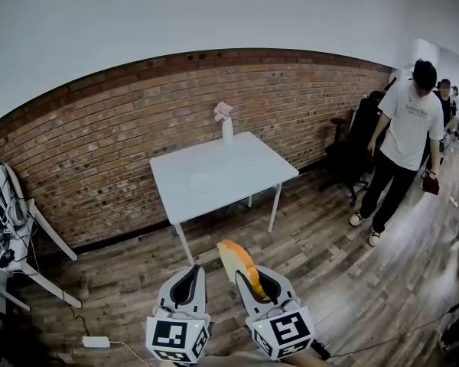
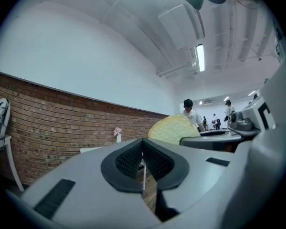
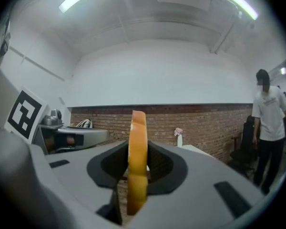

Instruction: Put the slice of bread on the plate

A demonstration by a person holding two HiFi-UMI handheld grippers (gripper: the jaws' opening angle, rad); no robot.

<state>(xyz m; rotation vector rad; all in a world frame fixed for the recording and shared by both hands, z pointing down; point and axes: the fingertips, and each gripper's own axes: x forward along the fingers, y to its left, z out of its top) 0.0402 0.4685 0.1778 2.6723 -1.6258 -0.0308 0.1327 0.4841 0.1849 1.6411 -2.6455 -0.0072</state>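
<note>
My right gripper (image 1: 250, 279) clamps the slice of bread (image 1: 234, 260) on edge, the plate (image 1: 192, 183) lies straight ahead on the far table (image 1: 252, 165), and my left gripper (image 1: 187, 276) is closed and empty.

Rough brick wall (image 1: 122, 151), wood-plank floor (image 1: 321, 258), smooth matt white table (image 1: 252, 165), crusty bread slice (image 1: 236, 264).

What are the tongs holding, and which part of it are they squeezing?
The right tongs hold the slice of bread on edge, squeezing its flat sides near one end; the rest sticks out. The left tongs are shut on nothing.
</note>
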